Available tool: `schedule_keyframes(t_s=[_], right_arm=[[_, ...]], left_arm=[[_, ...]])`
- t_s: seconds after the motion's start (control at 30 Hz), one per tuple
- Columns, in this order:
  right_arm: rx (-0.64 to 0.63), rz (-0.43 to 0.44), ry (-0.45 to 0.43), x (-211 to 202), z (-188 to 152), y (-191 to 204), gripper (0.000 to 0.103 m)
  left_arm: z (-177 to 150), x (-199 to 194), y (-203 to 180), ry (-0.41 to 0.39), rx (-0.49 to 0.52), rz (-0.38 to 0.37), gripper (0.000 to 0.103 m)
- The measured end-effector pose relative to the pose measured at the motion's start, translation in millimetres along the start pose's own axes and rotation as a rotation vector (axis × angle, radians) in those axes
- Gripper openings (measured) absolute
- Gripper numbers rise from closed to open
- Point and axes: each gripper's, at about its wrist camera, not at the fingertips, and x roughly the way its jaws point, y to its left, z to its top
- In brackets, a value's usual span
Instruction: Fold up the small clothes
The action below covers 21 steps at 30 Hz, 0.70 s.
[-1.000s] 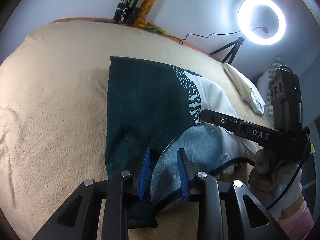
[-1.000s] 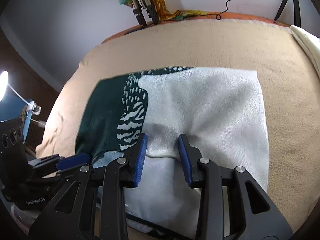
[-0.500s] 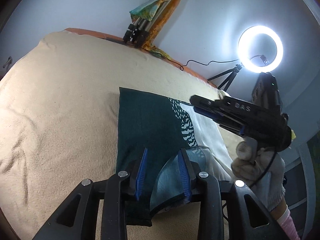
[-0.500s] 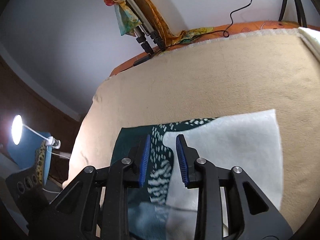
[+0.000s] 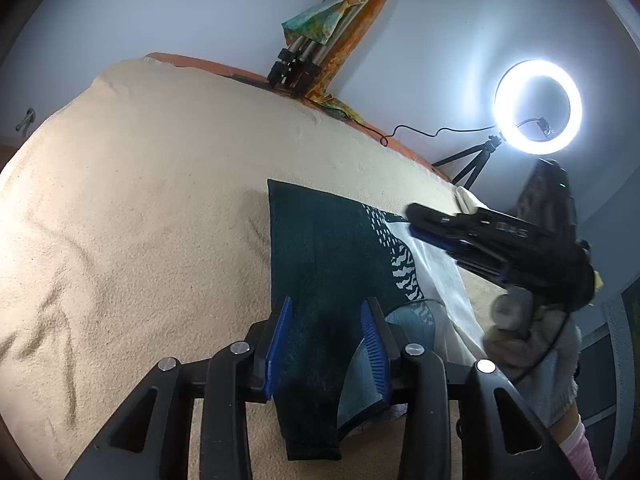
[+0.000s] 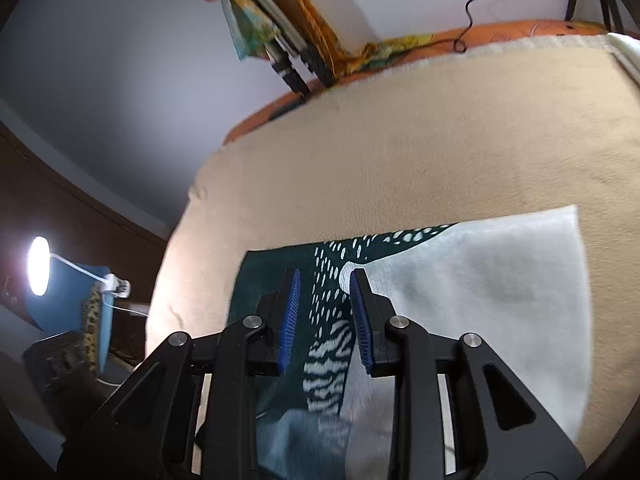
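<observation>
A small garment, dark green [image 5: 328,248] on the left and white [image 6: 492,276] on the right with a white dash pattern between, lies flat on the beige blanket [image 5: 152,200]. A pale blue inner fold [image 5: 360,380] shows at its near edge. My left gripper [image 5: 326,344] is open, raised over the green near edge, holding nothing. My right gripper [image 6: 324,312] is open above the patterned middle, also empty. The right gripper also shows in the left wrist view [image 5: 480,236], held by a gloved hand over the white part.
A lit ring light [image 5: 538,106] on a tripod stands at the back right. Folded tripod legs with a coloured cloth [image 5: 316,40] lean on the wall behind the bed. A white pillow [image 6: 624,52] lies at the far right. A lamp [image 6: 40,266] glows at left.
Both grippers have let go of the garment's near edge and lifted up and back. The folded-over edge now lies down on the garment.
</observation>
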Motion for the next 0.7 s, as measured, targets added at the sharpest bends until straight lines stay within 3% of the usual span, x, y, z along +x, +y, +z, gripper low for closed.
schedule_keyframes(t_s=[0.17,0.37,0.5,0.7], right_arm=[[-0.051,-0.072,-0.051,-52.4,-12.5,-18.3,0.046],[0.047,-0.117,-0.026,-82.5,-37.6,-77.8,0.046],[0.126,-0.053,0.012,-85.6,-54.3,-108.8,0.046],[0.192,0.028,0.030,-79.8,-60.5,-125.0,0.046]], left_arm=[[-0.4,4.2,9.1,0.019,-0.042,-0.009,0.048],[-1.8,11.8,29.1,0.065,-0.160,-0.072,0.050],[-3.7,18.2,37.5,0.088,-0.238,-0.130,0.050],[-5.1,33.6,46.7,0.110,-0.339,-0.185,0.046]])
